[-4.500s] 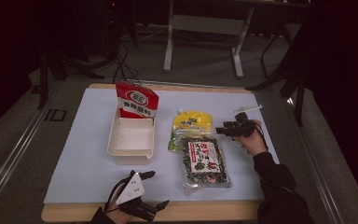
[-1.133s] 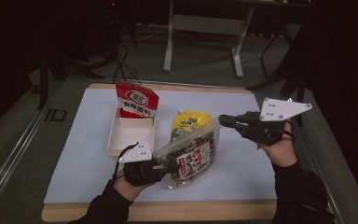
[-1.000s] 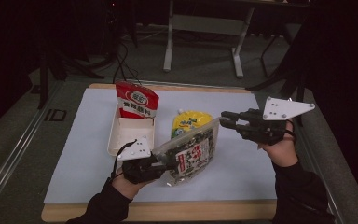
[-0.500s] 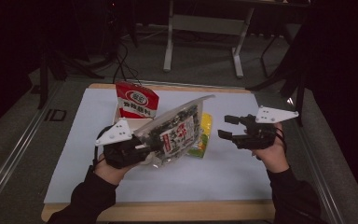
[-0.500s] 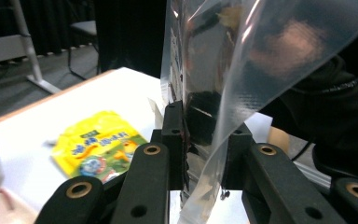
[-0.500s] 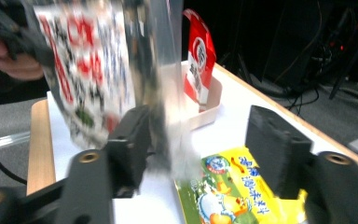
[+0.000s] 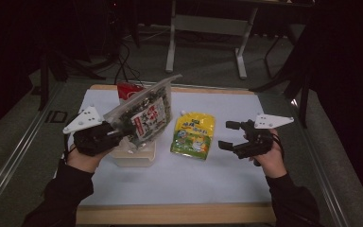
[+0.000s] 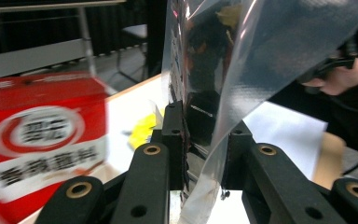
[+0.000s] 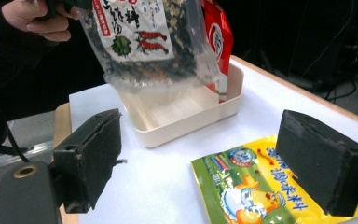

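The left tongs (image 7: 118, 135), clamped on the clear snack bag (image 7: 144, 113), have lifted it off the counter (image 7: 227, 175) over the tray (image 7: 134, 158). The right tongs (image 7: 229, 135) have just spread apart, empty, above the yellow pouch (image 7: 194, 135).

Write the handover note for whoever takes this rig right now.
Left gripper: shut on the clear snack bag, held in the air above the white tray.
Right gripper: jaws have just been opening, nothing between them, beside the yellow pouch.
Red bag: standing in the tray.
Yellow pouch: flat on the mat.
Done: red bag in the tray, snack bag lifted.
Left, probably: lower the snack bag into the tray, then grip the yellow pouch.
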`<state>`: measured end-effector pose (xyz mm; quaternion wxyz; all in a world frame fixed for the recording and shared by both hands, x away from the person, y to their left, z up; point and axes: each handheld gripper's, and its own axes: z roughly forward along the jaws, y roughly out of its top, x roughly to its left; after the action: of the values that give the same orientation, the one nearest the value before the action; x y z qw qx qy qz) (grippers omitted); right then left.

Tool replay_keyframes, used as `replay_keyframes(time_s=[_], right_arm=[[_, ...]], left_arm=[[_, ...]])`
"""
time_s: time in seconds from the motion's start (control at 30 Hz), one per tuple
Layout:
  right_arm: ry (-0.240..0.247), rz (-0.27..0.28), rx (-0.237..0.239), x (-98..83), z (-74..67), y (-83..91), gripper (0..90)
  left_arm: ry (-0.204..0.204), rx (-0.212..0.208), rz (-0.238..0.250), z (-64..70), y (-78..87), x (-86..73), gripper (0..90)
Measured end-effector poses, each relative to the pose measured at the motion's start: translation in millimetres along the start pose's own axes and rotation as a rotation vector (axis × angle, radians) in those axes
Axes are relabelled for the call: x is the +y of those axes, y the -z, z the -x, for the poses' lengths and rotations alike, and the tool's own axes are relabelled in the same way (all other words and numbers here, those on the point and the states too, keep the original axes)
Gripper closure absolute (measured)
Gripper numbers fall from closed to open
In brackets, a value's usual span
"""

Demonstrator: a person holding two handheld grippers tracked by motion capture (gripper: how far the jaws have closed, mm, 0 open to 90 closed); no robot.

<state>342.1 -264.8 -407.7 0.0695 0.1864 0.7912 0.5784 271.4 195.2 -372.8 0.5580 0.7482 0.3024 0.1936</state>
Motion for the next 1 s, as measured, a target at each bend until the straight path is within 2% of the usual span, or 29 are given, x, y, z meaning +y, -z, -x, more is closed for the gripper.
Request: replay_keyframes(time_s=[0.03, 0.07, 0.17, 0.23, 0.4, 0.47, 0.63, 0.7, 0.8, 0.83, 1.0], right_arm=[[-0.003, -0.006, -0.011, -1.2, 1.1, -0.9, 14.6], [0.0, -0.012, -0.011, -2.4, 2.0, -1.6, 14.6], [-0.017, -0.014, -0.014, -6.2, 5.1, -3.0, 14.7], [-0.027, -0.011, -0.012, -8.5, 6.4, -3.0, 14.8], [-0.027, -0.011, -0.018, -11.6, 8.6, -1.4, 15.6], [-0.042, 0.0, -0.017, -13.2, 10.8, 0.5, 15.8], [-0.038, 0.0, -0.015, -12.5, 10.3, 1.5, 16.5], [-0.032, -0.003, -0.017, -12.0, 9.9, 2.3, 16.5], [-0.034, 0.001, -0.016, -11.7, 10.6, 3.4, 16.5], [-0.038, 0.006, -0.017, -11.6, 10.9, 4.7, 16.6], [-0.041, 0.01, -0.019, -12.3, 12.1, 6.6, 16.7]], left_arm=[[0.0, 0.0, 0.0, 0.0, 0.0, 0.0, 78.0], [0.004, 0.02, -0.011, -7.3, 2.4, -2.4, 78.0], [0.001, 0.034, -0.022, -13.5, 4.2, -5.2, 78.0], [0.009, 0.061, -0.058, -21.6, 4.7, -9.4, 78.0], [0.012, 0.067, -0.121, -27.3, 1.4, -15.5, 78.0], [0.009, 0.078, -0.153, -29.8, -2.7, -17.9, 78.0], [0.028, 0.077, -0.179, -39.8, -10.9, -18.5, 77.9], [0.014, 0.087, -0.193, -42.1, -14.8, -18.6, 77.9], [0.015, 0.08, -0.198, -44.0, -18.8, -19.1, 77.8], [-0.003, 0.07, -0.216, -44.1, -22.1, -19.0, 77.8], [-0.016, 0.07, -0.208, -48.5, -25.5, -21.6, 77.7]])
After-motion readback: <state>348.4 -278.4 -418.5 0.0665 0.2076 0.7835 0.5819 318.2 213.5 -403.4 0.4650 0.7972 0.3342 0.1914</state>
